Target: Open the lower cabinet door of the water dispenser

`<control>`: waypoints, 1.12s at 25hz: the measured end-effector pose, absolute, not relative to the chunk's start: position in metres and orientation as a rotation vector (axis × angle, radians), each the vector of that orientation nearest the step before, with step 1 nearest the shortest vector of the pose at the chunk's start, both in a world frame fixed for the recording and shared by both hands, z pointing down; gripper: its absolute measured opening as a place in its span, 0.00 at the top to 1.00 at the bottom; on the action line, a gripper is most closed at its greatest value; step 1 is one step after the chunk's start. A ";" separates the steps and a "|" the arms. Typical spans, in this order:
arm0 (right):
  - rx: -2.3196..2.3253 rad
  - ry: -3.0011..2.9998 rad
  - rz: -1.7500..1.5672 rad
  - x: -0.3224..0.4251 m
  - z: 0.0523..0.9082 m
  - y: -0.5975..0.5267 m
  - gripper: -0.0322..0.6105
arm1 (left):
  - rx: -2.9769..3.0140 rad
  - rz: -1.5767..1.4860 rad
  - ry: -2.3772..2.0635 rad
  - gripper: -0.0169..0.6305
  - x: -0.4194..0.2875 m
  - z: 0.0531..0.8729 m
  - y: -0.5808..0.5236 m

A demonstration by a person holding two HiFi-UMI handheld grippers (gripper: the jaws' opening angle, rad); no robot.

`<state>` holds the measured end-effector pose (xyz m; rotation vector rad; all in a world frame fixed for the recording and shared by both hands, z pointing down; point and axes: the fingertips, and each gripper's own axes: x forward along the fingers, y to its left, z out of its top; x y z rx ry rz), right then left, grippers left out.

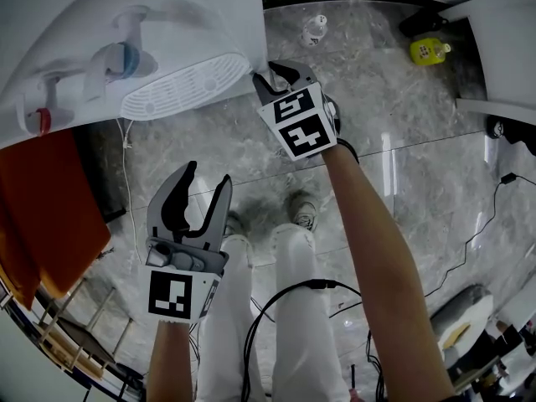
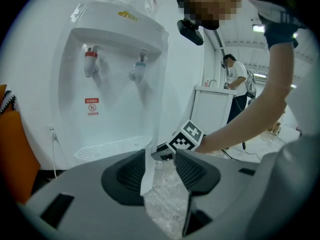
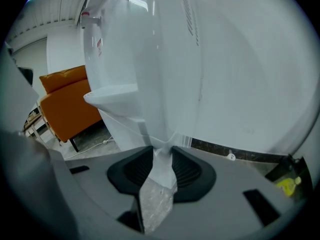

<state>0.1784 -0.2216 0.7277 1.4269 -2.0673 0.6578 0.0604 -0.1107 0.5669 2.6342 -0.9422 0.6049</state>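
Just below the white slotted drip tray (image 1: pixel 184 86), the right gripper (image 1: pixel 276 75) pinches the white cabinet door's thin edge (image 3: pixel 159 141), the left gripper (image 1: pixel 203 187) open; a crooked pull could slip it free.

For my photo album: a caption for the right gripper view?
Right gripper pinching the white water dispenser's door edge.

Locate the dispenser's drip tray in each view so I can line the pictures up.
Head view: drip tray upper left, slotted grille seen from above.
Left gripper view: drip tray left of centre, just above the jaws.
Right gripper view: drip tray left of centre, edge-on as a white ledge.
Shared landmark: orange sofa, on the left in all three.
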 end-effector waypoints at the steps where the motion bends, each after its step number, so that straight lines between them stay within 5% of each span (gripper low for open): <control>1: 1.429 -2.063 0.658 0.178 0.728 -0.222 0.76 | 2.632 0.605 -0.941 0.68 0.061 0.567 -0.110; 28: 1.456 -1.989 0.669 0.173 0.728 -0.200 0.78 | 2.597 0.581 -0.968 0.68 0.042 0.571 -0.106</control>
